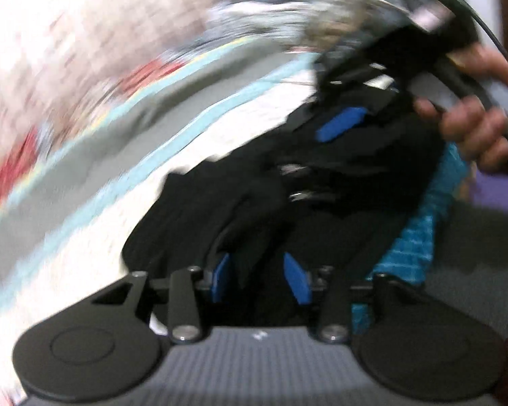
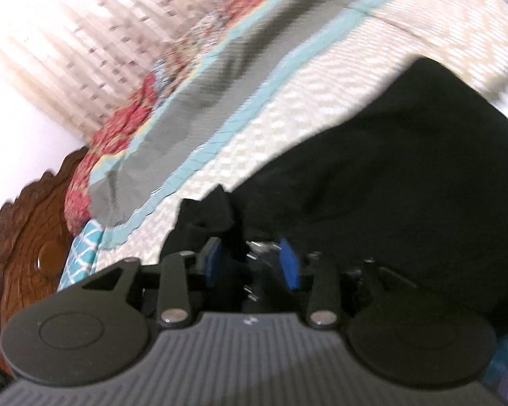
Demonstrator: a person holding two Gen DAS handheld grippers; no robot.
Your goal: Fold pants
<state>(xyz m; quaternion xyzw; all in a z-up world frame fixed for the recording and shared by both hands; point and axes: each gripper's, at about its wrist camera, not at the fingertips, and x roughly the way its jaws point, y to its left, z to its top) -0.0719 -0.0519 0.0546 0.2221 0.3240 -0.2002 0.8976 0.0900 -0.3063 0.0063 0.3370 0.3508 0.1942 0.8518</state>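
The black pants (image 1: 338, 182) lie bunched on a bed with a white textured cover. In the left wrist view my left gripper (image 1: 260, 275) has black cloth between its blue pads and is closed on it. The right gripper (image 1: 342, 123) shows in that view at upper right, held by a hand, its blue pad against the pants. In the right wrist view my right gripper (image 2: 252, 264) holds a fold of the black pants (image 2: 406, 176) between its blue pads. Both views are blurred by motion.
The bedspread (image 2: 288, 108) is white with teal and grey bands (image 2: 199, 101) and a red floral border. A carved brown wooden headboard (image 2: 23, 237) stands at the left. A teal patterned cloth (image 1: 420, 233) lies beside the pants. A hand (image 1: 474, 128) grips the right tool.
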